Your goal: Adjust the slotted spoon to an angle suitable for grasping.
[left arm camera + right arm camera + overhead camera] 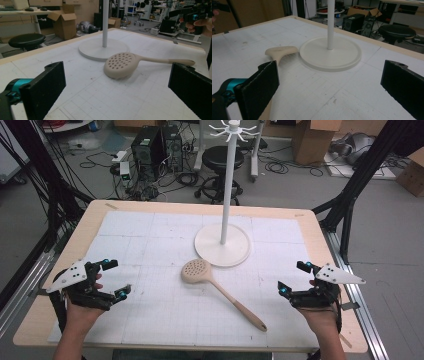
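Both grippers, left (pixel 114 279) and right (pixel 294 277), jaws wide apart, empty. One skimmer (pixel 220 290) flat on mat between them, beside one stand (pixel 222 245). Holes visible from left gripper view; right shows edge-on.

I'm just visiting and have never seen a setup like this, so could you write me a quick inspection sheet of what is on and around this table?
Surface: wooden table covered by a white gridded mat, lightly marked.
Job's things: beige perforated skimmer spoon lying flat on the mat, handle toward the right gripper; white hanging stand with a round base just behind its head, hooks on top bare.
Clutter: nothing seen on the mat.
Grippers: left gripper and right gripper both open, holding nothing, one at each side of the mat, apart from the spoon.
Cables: loose cables on the floor beyond the table.
Surroundings: black stool, computer towers, cardboard boxes.
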Tool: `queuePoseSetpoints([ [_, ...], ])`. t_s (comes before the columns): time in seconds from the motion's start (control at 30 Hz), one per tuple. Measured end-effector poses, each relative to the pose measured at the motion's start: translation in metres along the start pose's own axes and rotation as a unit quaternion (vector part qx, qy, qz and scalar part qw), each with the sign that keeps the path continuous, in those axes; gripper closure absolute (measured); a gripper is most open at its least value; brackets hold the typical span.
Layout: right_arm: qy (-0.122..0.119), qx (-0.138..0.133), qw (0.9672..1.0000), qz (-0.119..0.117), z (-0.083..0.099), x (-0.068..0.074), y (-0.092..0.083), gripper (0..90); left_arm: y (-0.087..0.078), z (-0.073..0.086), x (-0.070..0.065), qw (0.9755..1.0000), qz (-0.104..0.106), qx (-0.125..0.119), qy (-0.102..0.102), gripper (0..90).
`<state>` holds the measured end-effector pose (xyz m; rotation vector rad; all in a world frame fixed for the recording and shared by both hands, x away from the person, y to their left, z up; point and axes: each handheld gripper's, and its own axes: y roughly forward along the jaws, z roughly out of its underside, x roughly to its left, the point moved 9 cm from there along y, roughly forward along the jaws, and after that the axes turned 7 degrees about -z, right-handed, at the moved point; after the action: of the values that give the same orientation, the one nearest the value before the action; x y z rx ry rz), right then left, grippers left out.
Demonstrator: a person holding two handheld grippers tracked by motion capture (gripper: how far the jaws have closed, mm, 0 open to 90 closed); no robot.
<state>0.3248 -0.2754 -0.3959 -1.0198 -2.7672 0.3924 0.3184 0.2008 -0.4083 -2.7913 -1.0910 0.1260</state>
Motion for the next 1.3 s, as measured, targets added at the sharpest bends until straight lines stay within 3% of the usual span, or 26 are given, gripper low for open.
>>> queuePoseSetpoints([
  [0.27,-0.003,0.002,1.0,-0.006,0.0,0.002,0.004,0.4,-0.002,-0.001,-0.003,1.0,0.0,-0.001,0.005,1.7],
  [0.47,-0.016,0.013,0.9996,-0.017,-0.004,0.014,0.011,0.5,-0.002,-0.002,-0.003,1.0,-0.001,0.0,0.008,1.7],
  [0.57,-0.023,0.026,0.9989,-0.031,-0.005,0.021,0.021,0.5,-0.001,-0.002,-0.003,0.9998,-0.006,0.007,0.02,1.7],
  [0.7,-0.028,0.048,0.9972,-0.05,-0.005,0.031,0.045,1.0,-0.003,-0.004,-0.002,0.9998,-0.007,0.004,0.02,1.7],
  [0.87,-0.053,0.108,0.99,-0.073,0.001,0.046,0.076,4.4,-0.004,-0.006,-0.001,0.9998,-0.008,0.0,0.017,1.7],
  [0.9,-0.056,0.13,0.9864,-0.084,0.005,0.051,0.088,4.5,-0.004,-0.006,-0.001,0.9998,-0.007,0.0,0.018,1.7],
  [0.93,-0.056,0.13,0.9864,-0.084,0.005,0.051,0.088,4.5,-0.004,-0.006,-0.001,0.9998,-0.007,0.0,0.018,1.7],
  [1.07,-0.06,0.186,0.9748,-0.108,0.019,0.061,0.109,5.6,-0.002,-0.005,-0.003,0.9998,-0.006,0.005,0.02,1.7],
  [1.2,-0.07,0.239,0.9616,-0.116,0.034,0.068,0.122,7.4,-0.003,-0.007,-0.005,0.9997,-0.006,0.002,0.024,1.7],
  [1.23,-0.071,0.244,0.9601,-0.116,0.036,0.069,0.123,8.5,-0.003,-0.008,-0.005,0.9997,-0.006,0.002,0.024,1.7],
  [1.27,-0.066,0.253,0.9575,-0.121,0.039,0.071,0.124,15.5,-0.003,-0.008,-0.004,0.9997,-0.006,0.001,0.024,1.7],
  [1.3,-0.066,0.253,0.9575,-0.121,0.039,0.071,0.124,15.5,-0.003,-0.007,-0.004,0.9997,-0.007,0.002,0.023,1.7],
])
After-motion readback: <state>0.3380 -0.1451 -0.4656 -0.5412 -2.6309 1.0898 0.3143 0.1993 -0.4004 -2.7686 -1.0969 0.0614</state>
